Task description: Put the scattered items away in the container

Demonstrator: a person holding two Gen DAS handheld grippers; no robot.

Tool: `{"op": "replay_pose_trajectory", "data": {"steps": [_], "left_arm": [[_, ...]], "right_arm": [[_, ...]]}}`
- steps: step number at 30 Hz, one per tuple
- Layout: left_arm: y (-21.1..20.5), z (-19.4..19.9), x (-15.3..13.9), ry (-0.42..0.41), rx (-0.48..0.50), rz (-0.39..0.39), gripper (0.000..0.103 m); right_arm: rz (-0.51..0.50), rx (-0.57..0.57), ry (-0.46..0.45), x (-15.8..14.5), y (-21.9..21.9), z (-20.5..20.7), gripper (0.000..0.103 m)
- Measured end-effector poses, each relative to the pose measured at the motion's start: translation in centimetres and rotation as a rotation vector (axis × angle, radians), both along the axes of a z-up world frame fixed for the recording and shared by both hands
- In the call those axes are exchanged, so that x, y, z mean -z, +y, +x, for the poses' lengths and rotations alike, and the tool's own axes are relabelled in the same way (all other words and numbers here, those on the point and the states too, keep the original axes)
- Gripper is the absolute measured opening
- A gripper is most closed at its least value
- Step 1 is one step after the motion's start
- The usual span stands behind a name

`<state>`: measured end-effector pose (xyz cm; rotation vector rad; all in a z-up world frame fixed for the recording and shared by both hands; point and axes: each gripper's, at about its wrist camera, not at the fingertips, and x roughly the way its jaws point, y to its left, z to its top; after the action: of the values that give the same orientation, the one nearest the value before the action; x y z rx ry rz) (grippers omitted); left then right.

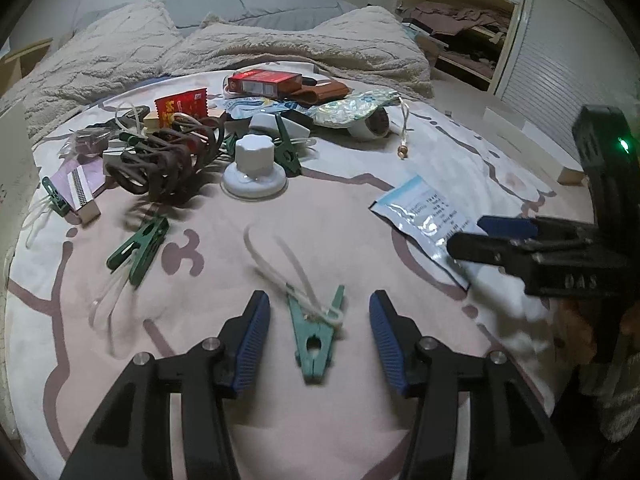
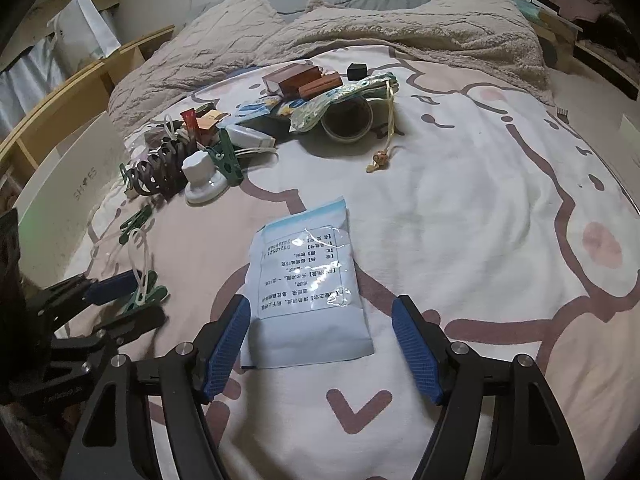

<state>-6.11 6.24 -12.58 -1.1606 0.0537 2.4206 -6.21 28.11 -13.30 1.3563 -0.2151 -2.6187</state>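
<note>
Ahead of the jaws, a bed in a white sheet with pink cartoon outlines (dimly lit) ends in a rumpled beige blanket and grey pillows. Further right stand an open cluttered shelf and a white slatted door; a wooden shelf runs along the left.

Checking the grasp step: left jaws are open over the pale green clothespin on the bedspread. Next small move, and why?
Probably ease the left gripper down and close on the pale green clothespin. It lies loose on the bedspread, centred between the open jaws, neither pad touching it. The right gripper is likewise open, around the printed sachet.
</note>
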Motion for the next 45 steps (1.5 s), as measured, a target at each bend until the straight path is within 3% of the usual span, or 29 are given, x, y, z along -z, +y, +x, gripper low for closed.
{"op": "replay_pose_trajectory", "data": {"steps": [8, 13, 19, 23, 27, 31, 34, 35, 41, 43, 45], "left_arm": [[0.7, -0.1, 0.4, 0.027, -0.01, -0.036, 0.051], [0.6, -0.1, 0.4, 0.034, -0.021, -0.045, 0.04], [0.3, 0.0, 0.4, 0.036, -0.029, -0.043, 0.034], [0.4, 0.2, 0.4, 0.041, -0.025, -0.044, 0.031], [0.3, 0.6, 0.5, 0.046, -0.019, -0.044, 0.031], [0.4, 0.8, 0.5, 0.05, -0.016, -0.046, 0.031], [0.4, 0.8, 0.4, 0.05, -0.016, -0.046, 0.031], [0.4, 0.8, 0.4, 0.05, -0.017, -0.046, 0.031], [0.3, 0.9, 0.4, 0.049, -0.017, -0.043, 0.031], [0.2, 1.0, 0.3, 0.048, -0.018, -0.039, 0.031], [0.1, 1.0, 0.2, 0.048, -0.021, -0.036, 0.031]], "right_arm": [[0.047, -0.024, 0.011, 0.2, -0.5, 0.1, 0.075], [0.127, -0.056, 0.02, 0.2, -1.3, -0.6, 0.075], [0.185, -0.08, 0.028, 0.2, -2.4, -1.5, 0.075], [0.283, -0.089, 0.056, 0.5, -3.6, -1.6, 0.087], [0.355, -0.105, 0.088, 0.8, -4.4, -1.4, 0.087], [0.335, -0.106, 0.086, 1.1, -4.2, -1.5, 0.087], [0.275, -0.114, 0.081, 1.2, -3.7, -1.6, 0.075], [0.266, -0.116, 0.085, 1.2, -3.7, -1.5, 0.067], [0.248, -0.113, 0.1, 1.1, -3.9, -1.2, 0.064], [0.237, -0.108, 0.102, 1.0, -3.8, -1.1, 0.057], [0.232, -0.103, 0.104, 0.9, -3.7, -1.0, 0.056]]}}
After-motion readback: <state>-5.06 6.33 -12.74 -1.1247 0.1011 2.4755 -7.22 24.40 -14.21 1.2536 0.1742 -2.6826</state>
